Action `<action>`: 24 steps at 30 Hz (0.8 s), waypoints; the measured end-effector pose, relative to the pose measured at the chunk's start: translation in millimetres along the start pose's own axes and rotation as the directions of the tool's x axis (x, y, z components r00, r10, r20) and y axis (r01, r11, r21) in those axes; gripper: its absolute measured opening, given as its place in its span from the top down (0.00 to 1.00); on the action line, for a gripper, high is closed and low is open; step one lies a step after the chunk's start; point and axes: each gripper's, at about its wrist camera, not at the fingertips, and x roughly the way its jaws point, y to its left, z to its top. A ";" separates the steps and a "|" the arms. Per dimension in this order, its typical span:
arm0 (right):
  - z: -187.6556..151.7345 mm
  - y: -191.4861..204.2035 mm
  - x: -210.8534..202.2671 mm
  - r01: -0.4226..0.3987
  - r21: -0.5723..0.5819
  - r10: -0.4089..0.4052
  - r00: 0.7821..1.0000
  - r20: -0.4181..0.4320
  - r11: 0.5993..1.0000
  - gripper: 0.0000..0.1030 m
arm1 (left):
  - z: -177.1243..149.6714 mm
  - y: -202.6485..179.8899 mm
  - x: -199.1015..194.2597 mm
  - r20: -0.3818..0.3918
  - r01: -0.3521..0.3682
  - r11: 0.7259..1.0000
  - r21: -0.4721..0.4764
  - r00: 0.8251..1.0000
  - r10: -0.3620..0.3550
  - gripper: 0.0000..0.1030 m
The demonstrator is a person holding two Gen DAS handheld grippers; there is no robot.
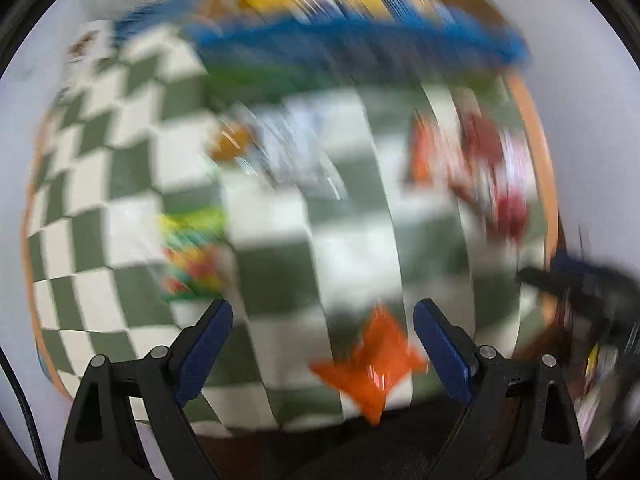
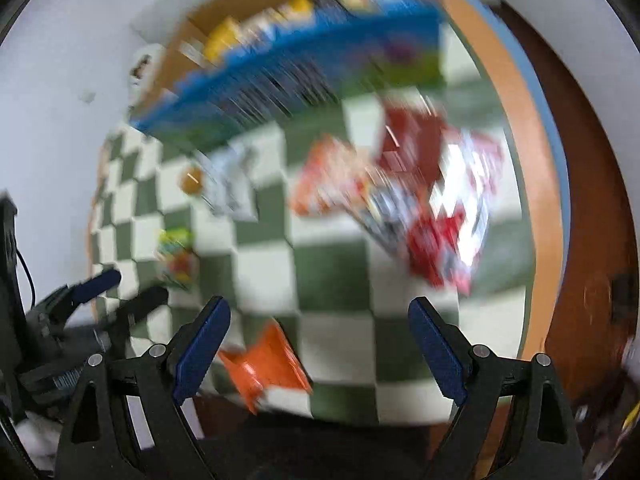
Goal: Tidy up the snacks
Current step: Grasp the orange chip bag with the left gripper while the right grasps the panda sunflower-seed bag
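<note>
Both views are motion-blurred. Snack packets lie scattered on a green-and-white checkered cloth [image 1: 132, 184]. An orange packet [image 1: 370, 364] lies near the front edge, between my left gripper's fingers in view; it also shows in the right wrist view [image 2: 268, 360]. A multicoloured packet [image 1: 192, 252], a clear packet [image 1: 288, 148] and red packets [image 2: 440, 200] lie further back. A blue box [image 1: 360, 36] holding several snacks stands at the back. My left gripper [image 1: 323, 316] is open and empty above the cloth. My right gripper [image 2: 319, 316] is open and empty.
The table has an orange rim [image 2: 524, 128] with a brown floor [image 2: 592, 200] to the right. A white wall [image 2: 60, 80] is behind. The left gripper [image 2: 116, 288] shows at the lower left of the right wrist view; the right gripper [image 1: 580, 280] shows at the right of the left wrist view.
</note>
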 end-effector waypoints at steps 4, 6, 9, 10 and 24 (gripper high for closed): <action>-14.7 -37.3 3.2 0.019 0.086 -0.018 1.000 -0.016 0.996 0.10 | -22.7 -40.2 45.2 -0.153 0.048 0.977 0.206 0.988 -0.016 0.10; -14.1 -47.1 -1.0 0.038 0.095 -0.038 0.999 -0.005 0.995 0.10 | -27.6 -53.8 62.5 -0.195 0.043 0.963 0.265 0.981 0.010 0.10; -9.5 -53.2 -9.5 0.065 0.086 -0.067 0.998 0.021 0.994 0.10 | -30.2 -67.4 88.5 -0.226 0.018 0.948 0.317 0.973 0.057 0.12; -7.4 -54.7 -12.8 0.075 0.082 -0.077 0.997 0.031 0.994 0.10 | -29.7 -68.2 94.0 -0.229 0.012 0.949 0.314 0.971 0.064 0.24; 78.1 8.8 22.7 0.056 -0.140 -0.051 0.998 0.040 0.989 0.23 | 2.2 43.7 83.6 -0.127 0.044 0.964 -0.262 0.989 -0.080 0.38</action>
